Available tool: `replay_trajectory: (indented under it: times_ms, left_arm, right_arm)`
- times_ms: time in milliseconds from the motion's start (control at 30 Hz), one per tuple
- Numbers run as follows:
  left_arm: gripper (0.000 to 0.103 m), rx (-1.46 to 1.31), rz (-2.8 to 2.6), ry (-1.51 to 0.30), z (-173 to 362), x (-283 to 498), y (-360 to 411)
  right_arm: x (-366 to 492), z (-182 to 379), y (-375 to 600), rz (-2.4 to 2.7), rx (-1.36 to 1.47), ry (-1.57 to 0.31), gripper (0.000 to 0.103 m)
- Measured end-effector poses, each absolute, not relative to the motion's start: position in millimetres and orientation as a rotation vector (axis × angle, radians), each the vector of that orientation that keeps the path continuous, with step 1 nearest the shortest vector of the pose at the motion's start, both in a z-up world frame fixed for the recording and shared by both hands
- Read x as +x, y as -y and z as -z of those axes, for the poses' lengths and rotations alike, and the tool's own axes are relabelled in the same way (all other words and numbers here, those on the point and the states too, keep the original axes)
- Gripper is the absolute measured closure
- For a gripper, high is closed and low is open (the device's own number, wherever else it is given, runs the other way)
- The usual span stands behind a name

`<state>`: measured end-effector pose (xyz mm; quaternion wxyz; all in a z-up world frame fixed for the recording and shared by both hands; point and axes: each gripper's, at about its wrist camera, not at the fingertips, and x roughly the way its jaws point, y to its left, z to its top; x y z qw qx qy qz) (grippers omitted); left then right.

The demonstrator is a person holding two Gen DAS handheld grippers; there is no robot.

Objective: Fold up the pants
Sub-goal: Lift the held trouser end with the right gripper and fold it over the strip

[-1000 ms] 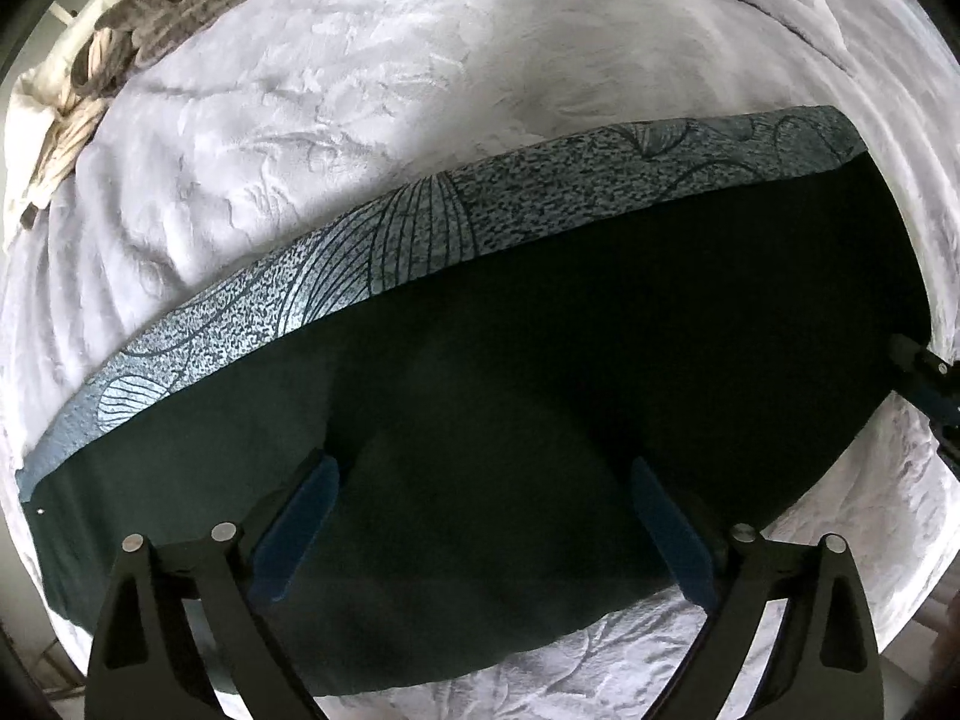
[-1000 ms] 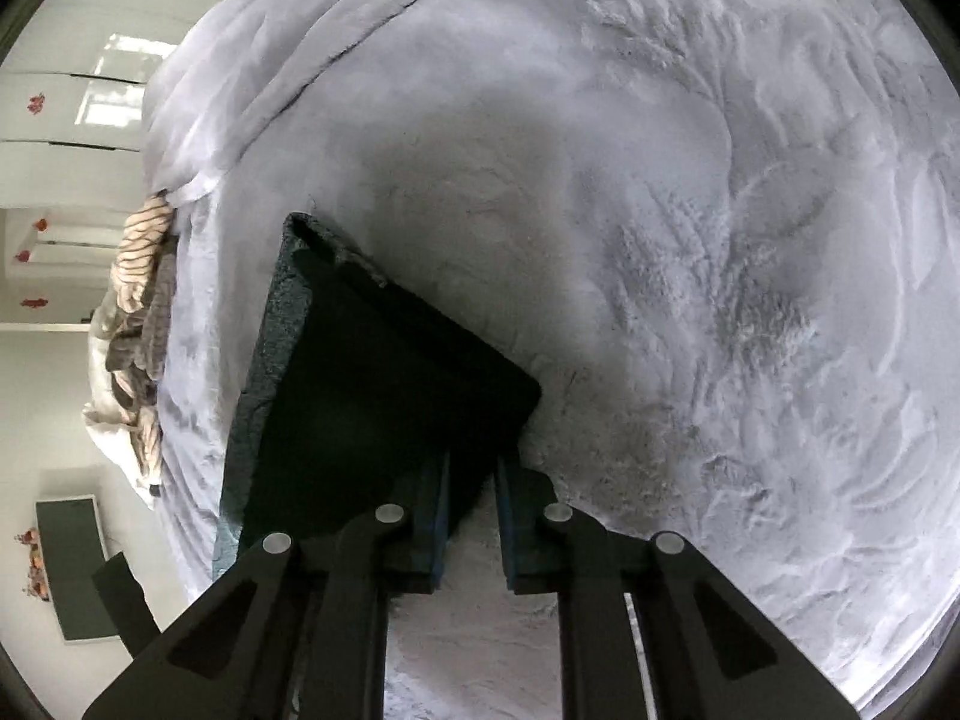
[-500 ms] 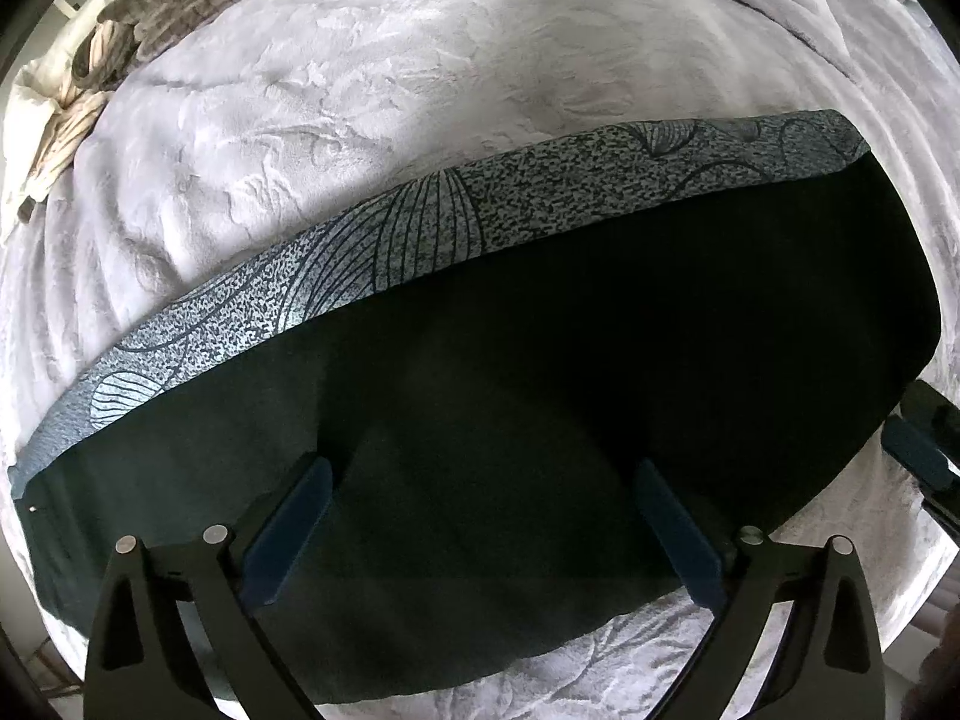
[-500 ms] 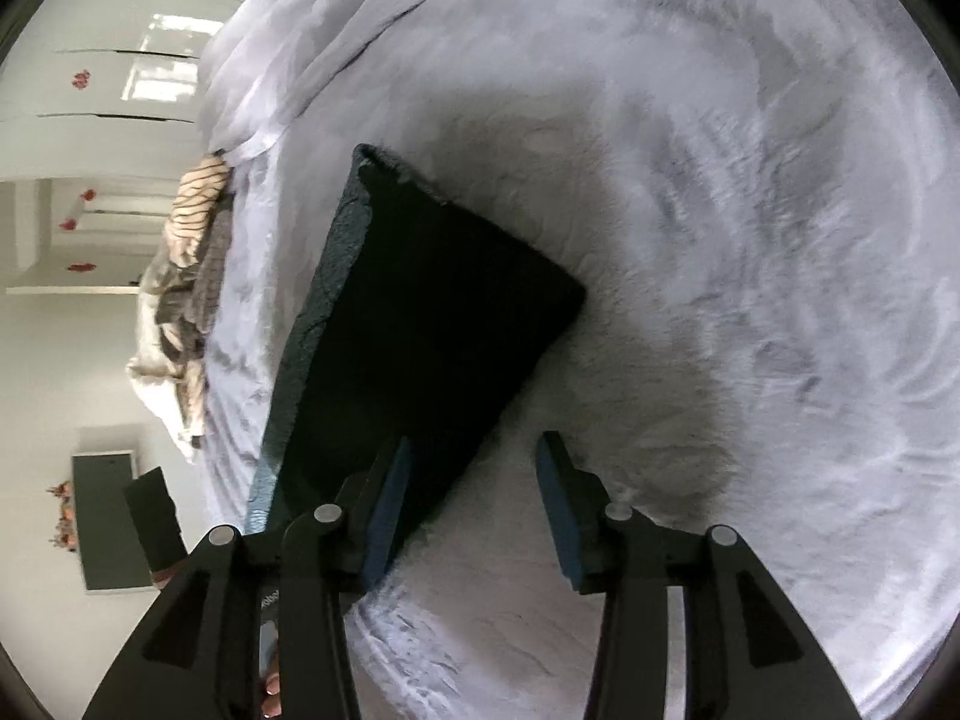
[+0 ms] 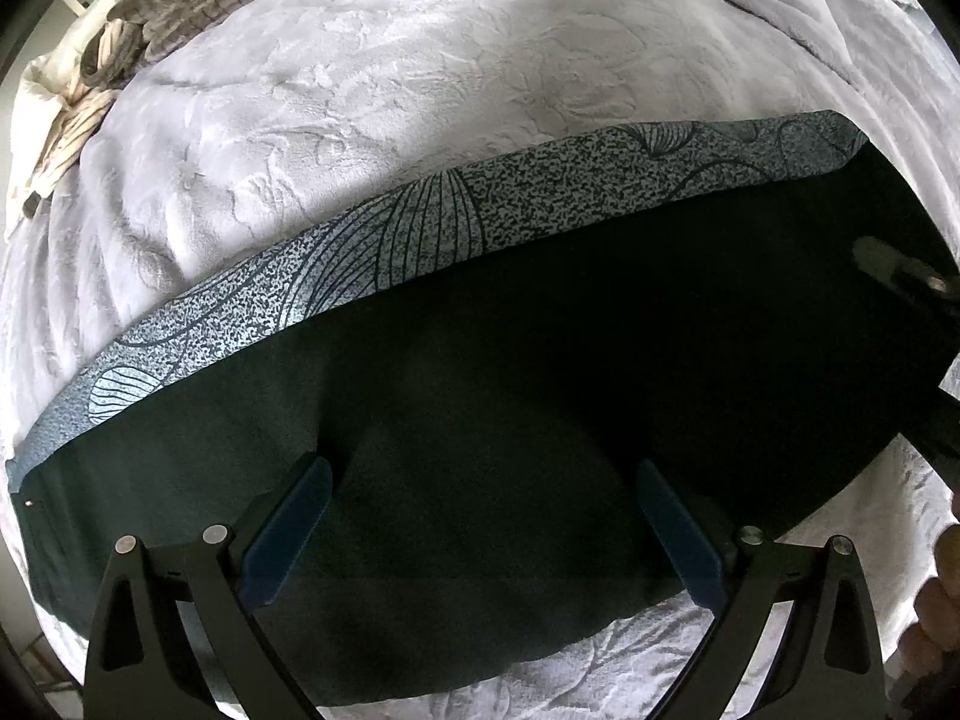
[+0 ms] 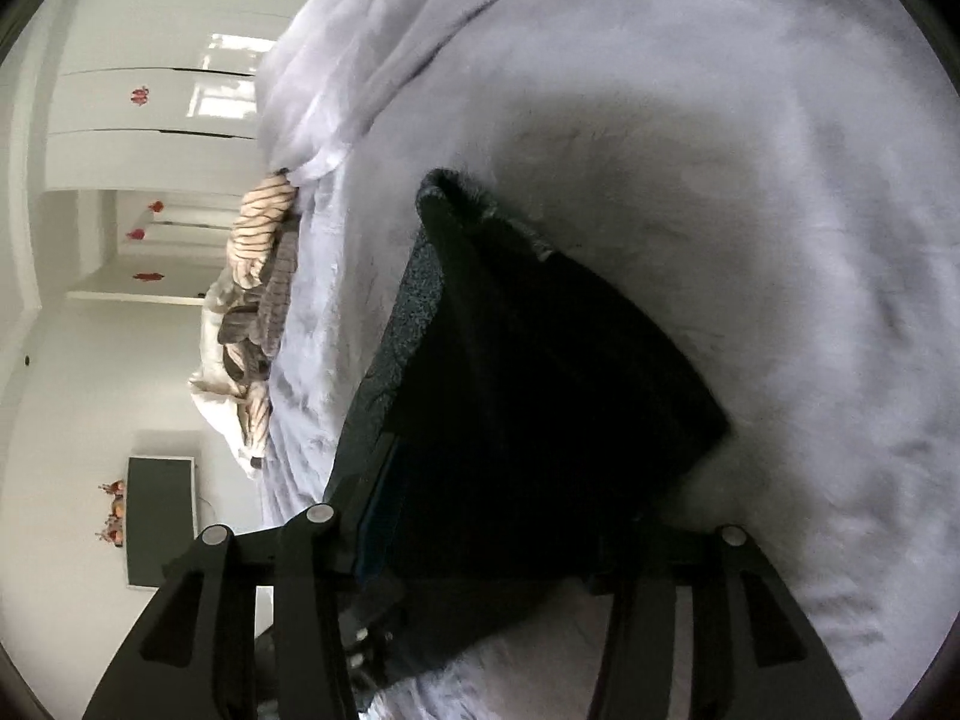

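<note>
A: Right wrist view, entry one — the right gripper (image 6: 498, 540) has changed most. A second ago its blue pads were nearly together at the corner of the pants (image 6: 540, 396); half a second ago they had parted; now they are spread wide, with the dark cloth lying between them and over the lens side of the tool. Only the left pad shows, and it lies along the cloth edge without pinching.

B: So a release, then a re-approach?

A: That is the reading. The operator appears to be setting up the next fold at this end rather than finishing one.

B: And the left wrist view?

A: The left gripper (image 5: 480, 528) is hardly altered over the second — fingers spread wide, hovering over the near edge of the pants (image 5: 540, 396), gripping nothing. The other tool has come in over the cloth at the far right.

B: Materials, near to far?

A: Nearest, the matte dark green cloth, soft, already folded into a long flat band. Beyond it, the patterned strip (image 5: 420, 228) along the far edge — pale speckle with fine shell-like line work. Then the bed cover (image 5: 390, 72), plush lilac-white with an embossed floral relief. Farthest, a heap of striped clothing (image 5: 96, 54) at the bed's corner.
</note>
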<state>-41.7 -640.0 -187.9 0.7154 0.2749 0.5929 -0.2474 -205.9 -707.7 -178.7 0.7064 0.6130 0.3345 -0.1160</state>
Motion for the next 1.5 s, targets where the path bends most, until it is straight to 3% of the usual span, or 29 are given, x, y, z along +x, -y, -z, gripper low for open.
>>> replay_trajectory:
  times_ms: [33,67,100,233,433,533,967,1133,1267,1367,1500]
  left_arm:
    - [0.002,0.612,0.547,-1.315,186.1,-42.1,640.5]
    - [0.008,0.607,0.539,-1.314,181.0,-41.2,641.2]
    - [0.014,0.585,0.516,-1.295,172.7,-37.9,640.1]
    - [0.018,0.489,0.472,-1.214,150.5,-17.0,646.2]
    - [0.017,0.557,0.425,-1.241,196.3,9.6,676.0]
    - [0.017,0.576,0.466,-1.228,189.5,10.8,675.7]
    - [0.017,0.362,0.482,-1.226,121.3,41.4,544.9]
    - [0.017,0.315,0.383,-1.260,127.7,66.7,484.9]
    - [0.017,0.251,0.305,-1.283,128.9,81.9,436.6]
    - [0.017,0.252,0.290,-1.288,128.0,86.4,414.3]
    - [0.017,0.235,0.330,-1.288,123.0,94.6,402.5]
  right_arm:
    - [-202.8,182.4,707.8,0.271,1.371,-0.766,0.055]
    - [-203.0,183.2,708.3,0.290,1.371,-0.782,0.079]
    - [-204.7,182.4,709.1,0.288,1.378,-0.777,0.088]
    - [-207.6,159.9,705.0,0.240,1.332,-0.743,0.090]
    - [-202.0,131.0,695.7,0.163,1.288,-0.704,0.090]
    - [-191.8,114.7,685.7,0.144,1.226,-0.719,0.090]
    - [-151.6,26.6,590.6,0.096,0.806,-0.812,0.090]
    - [-110.9,32.7,517.1,0.113,0.572,-0.940,0.088]
    - [-78.2,69.6,448.9,0.108,0.431,-1.056,0.085]
    - [-59.5,102.2,396.6,0.146,0.250,-1.152,0.073]
    - [-62.8,89.9,336.5,0.163,-0.075,-1.147,0.048]
